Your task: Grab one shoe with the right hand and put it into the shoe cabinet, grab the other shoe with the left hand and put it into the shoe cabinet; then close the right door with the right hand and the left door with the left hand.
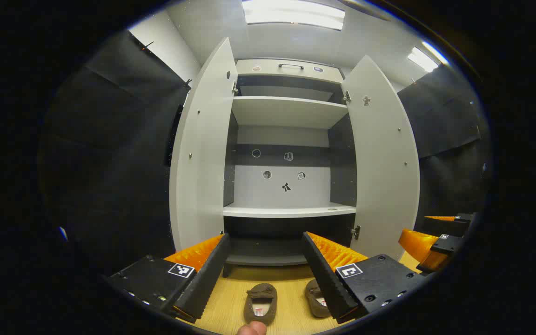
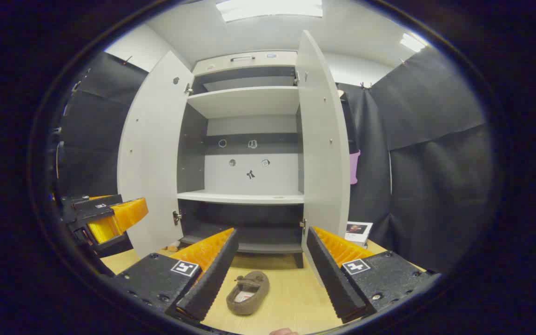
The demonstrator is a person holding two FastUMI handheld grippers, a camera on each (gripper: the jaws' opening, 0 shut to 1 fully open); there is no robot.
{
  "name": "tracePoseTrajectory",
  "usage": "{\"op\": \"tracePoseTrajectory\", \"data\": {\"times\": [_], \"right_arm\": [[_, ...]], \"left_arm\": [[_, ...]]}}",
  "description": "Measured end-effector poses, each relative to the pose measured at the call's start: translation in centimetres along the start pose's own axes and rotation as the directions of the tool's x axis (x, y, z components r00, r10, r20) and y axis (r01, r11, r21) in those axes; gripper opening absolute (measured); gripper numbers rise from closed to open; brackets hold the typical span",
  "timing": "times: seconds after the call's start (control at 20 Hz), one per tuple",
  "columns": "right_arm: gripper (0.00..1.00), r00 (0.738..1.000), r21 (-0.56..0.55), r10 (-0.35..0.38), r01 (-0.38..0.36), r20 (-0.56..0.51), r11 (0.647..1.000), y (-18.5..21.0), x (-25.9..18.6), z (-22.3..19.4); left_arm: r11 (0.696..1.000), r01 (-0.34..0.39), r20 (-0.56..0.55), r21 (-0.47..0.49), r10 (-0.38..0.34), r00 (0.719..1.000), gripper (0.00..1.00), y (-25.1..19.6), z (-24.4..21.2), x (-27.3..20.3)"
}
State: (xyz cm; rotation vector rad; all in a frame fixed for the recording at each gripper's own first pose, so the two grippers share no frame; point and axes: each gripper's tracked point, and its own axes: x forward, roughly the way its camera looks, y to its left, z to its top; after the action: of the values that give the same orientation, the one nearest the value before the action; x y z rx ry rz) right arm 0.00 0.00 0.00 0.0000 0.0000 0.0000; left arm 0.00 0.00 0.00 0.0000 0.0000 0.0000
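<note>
Shoe cabinet (image 1: pixel 289 149) stands with both doors swung wide, shelves bare. Two brown shoes rest on the tabletop (image 1: pixel 231 302) before it: one shoe (image 1: pixel 260 303) between the left tongs (image 1: pixel 263 274), the other shoe (image 1: pixel 316 298) beside it (partly hidden). Left tongs and right tongs (image 2: pixel 270 274) both spread, grasping nothing.

You've got two brown slippers on the wood floor before the shoe cabinet (image 1: pixel 291 111): left slipper (image 1: pixel 260 303) and right slipper (image 1: pixel 315 298) side by side, slightly apart, toes toward it. Both your doors stand wide open: left door (image 1: pixel 200 153), right door (image 1: pixel 384 158). Its shelves are bare.
</note>
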Motion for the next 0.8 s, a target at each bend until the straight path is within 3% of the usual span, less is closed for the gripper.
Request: {"op": "tracePoseTrajectory", "data": {"times": [0.8], "right_arm": [[0.97, 1.0, -0.011, 0.006, -0.006, -0.002, 1.0, -0.4, 0.0, 0.3]], "left_arm": [[0.999, -0.041, -0.022, 0.023, 0.042, 0.999, 0.94, -0.2, -0.8, -0.6]]}}
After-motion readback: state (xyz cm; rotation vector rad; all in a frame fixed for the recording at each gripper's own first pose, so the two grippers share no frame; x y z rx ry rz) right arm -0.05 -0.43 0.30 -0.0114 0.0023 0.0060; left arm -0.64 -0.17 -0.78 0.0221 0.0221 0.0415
